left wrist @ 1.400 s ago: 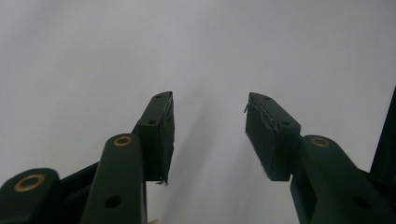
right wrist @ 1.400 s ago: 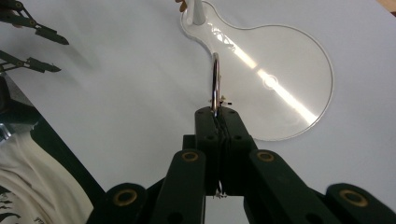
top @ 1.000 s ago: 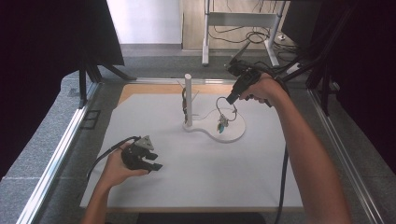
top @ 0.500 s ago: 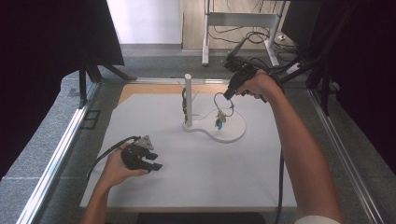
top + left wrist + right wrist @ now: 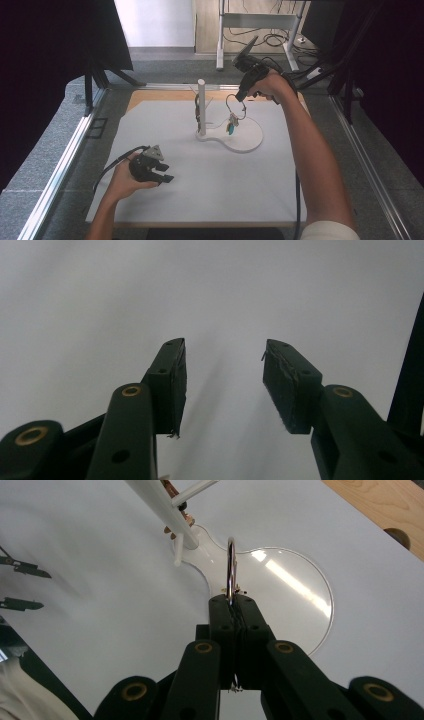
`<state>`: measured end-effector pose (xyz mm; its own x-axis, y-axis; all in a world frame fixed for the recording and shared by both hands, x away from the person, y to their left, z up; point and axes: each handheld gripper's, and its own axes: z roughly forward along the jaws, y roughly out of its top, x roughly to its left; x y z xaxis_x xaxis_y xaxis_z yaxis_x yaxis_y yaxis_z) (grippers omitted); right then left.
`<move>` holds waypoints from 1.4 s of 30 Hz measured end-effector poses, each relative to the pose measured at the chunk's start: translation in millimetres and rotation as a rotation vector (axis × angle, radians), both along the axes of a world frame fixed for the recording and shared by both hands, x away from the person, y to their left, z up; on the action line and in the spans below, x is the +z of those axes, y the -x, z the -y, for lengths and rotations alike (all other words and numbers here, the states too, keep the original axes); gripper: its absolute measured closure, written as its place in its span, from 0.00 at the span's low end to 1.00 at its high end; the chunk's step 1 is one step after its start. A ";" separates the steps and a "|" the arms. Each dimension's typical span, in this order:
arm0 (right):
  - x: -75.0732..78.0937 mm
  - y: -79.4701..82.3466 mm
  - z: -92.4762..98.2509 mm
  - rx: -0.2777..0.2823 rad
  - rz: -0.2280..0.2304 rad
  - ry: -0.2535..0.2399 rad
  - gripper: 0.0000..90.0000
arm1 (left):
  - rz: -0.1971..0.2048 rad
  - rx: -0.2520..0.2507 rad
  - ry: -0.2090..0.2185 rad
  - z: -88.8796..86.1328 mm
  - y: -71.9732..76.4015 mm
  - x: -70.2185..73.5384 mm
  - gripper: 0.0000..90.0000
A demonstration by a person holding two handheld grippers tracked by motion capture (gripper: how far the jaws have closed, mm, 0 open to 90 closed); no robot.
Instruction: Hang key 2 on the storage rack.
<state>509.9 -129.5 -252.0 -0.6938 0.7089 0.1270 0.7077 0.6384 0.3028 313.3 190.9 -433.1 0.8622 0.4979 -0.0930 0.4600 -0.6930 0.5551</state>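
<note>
The thin silver metal ring with a small teal and brown charm dangling from it [image 5: 233, 116] hung in the air above the round base of the white jewellery stand [image 5: 245, 137], its top pinched in the right tool [image 5: 240, 97], whose jaws were pressed together on the metal — in the right gripper view the loop [image 5: 231, 567] rose edge-on, straight up from the closed tips. The charm hung at the bottom of the loop, so the long axis ran up and down, ring above, pendant below, just beside the stand's upright white post [image 5: 201, 107]. The stand stood on a white sheet covering a pale wooden desk [image 5: 150, 97], with grey carpet and dark curtains around it. The left tool [image 5: 159, 172] rested low over the sheet near the front — its jaws apart, nothing between them.
</note>
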 end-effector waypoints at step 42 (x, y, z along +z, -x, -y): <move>-19.1 -32.8 -39.5 0.009 0.017 0.001 0.98 | 0.015 -0.004 0.020 -2.5 5.1 2.8 0.58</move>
<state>542.7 -90.0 -271.1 -0.7025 0.7024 0.1145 0.6963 0.6453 0.3143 308.2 193.4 -430.3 0.8653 0.4931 -0.0898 0.4492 -0.6836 0.5753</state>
